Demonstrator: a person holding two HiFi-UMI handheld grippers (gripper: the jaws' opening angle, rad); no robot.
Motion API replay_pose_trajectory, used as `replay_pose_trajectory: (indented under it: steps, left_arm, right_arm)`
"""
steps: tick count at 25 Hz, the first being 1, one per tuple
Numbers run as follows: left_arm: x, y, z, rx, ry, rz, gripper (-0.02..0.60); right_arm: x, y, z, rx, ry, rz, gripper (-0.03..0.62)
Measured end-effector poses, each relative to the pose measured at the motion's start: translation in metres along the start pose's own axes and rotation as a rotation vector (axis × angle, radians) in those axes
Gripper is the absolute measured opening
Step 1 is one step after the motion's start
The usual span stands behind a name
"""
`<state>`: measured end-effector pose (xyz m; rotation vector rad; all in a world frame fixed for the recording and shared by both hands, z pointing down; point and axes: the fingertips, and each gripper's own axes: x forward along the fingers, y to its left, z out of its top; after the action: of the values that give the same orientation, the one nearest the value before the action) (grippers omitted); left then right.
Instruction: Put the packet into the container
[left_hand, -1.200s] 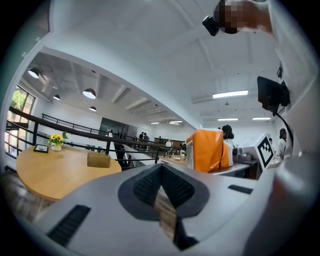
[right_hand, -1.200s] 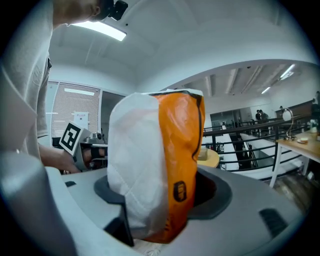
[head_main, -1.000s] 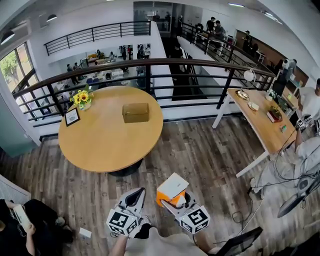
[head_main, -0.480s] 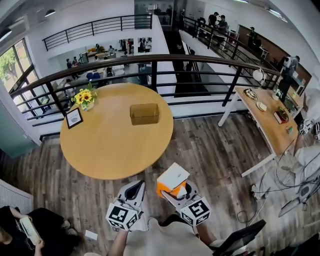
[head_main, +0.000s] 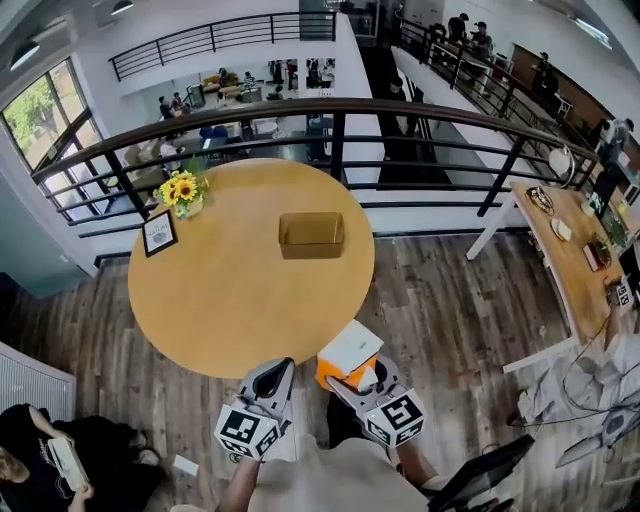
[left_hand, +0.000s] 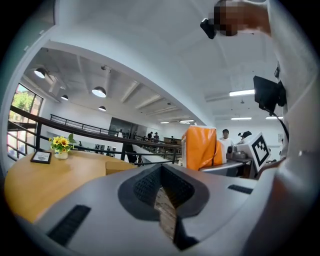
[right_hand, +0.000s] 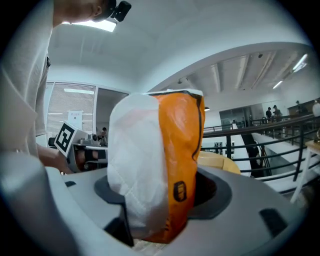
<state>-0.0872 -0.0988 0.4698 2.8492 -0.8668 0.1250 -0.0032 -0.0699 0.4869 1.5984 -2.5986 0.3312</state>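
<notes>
Two grippers are out in front of us. The right gripper (head_main: 360, 375) is clamping its jaws wide on the orange-and-white packet (head_main: 348, 349), which is standing up out of the pads. The left gripper (head_main: 278, 370) is riding just beside it with its jaws together and nothing between them. We are holding both over the wooden floor (head_main: 440, 300), short of the near edge of the round surface (head_main: 220, 300). The container (head_main: 311, 234), a tan box that appears open at the top, is sitting on the far half of that surface, well apart from the packet.

We are judging the step in hand to be the carry, with the packet gripped and the drop not yet begun. The next move is calling for a reach across the surface until the packet is hanging over the box's mouth, then a lowering and a release.

Nothing is lying on the surface between its near edge and the container. A vase of sunflowers (head_main: 183, 190) and a small picture frame (head_main: 159, 233) are standing off to the left, clear of that path. Beyond them, a dark railing (head_main: 338, 140) is curving round the surface, and a long desk (head_main: 565, 265) is standing at right.
</notes>
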Motion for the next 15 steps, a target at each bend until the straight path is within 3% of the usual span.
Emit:
replay_pose_trajectory:
  steps: [7, 15]
  left_arm:
    - [0.075, 0.059, 0.035, 0.010, -0.012, 0.082, 0.005]
    - [0.144, 0.091, 0.057, 0.027, -0.003, 0.146, 0.005]
  right_arm:
    - [0.061, -0.071, 0.040, -0.010, -0.026, 0.056, 0.318]
    - [0.091, -0.149, 0.057, 0.036, -0.033, 0.086, 0.318]
